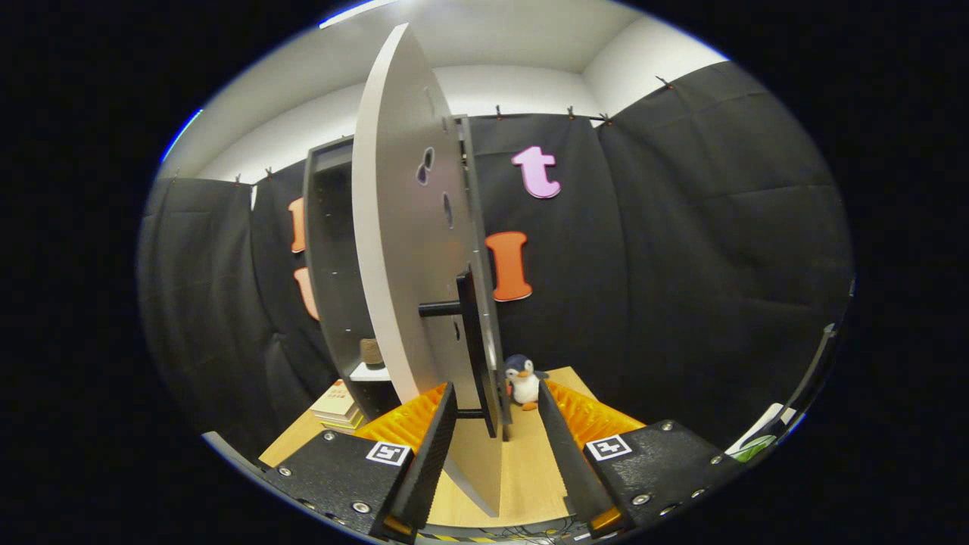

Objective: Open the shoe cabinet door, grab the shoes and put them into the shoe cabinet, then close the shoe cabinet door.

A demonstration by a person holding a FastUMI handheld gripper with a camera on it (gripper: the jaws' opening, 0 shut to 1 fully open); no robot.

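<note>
- Directly ahead of the tool, at 12 o'clock, the shoe cabinet door stands swung out, edge-on to the camera, with its lower corner reaching down between the two fingers.
- Tool state: the fingers are spread wide. The door edge and the lower end of the dark bar handle lie in the gap between them. Neither finger appears to press on either part, so the tool holds nothing.
- Beyond the door, at 11 o'clock, the shoe cabinet shows its open dark interior, with a small brown object on a pale shelf low inside.
- No shoes can be identified.
- A stack of books lies on the bench at 10 o'clock of the fingers. A toy penguin stands just past the door edge at 1 o'clock.
- Handling judgement: the door is a rigid, flat panel that will pivot on its hinges with little effort and will not flex. Its smooth faces offer poor purchase.
- Recommended hold: the bar handle, which stands off the panel on posts. Close the fingers across the bar, or push against the panel edge.
- Risk: a fast swing may rock the cabinet on the bench.
</note>
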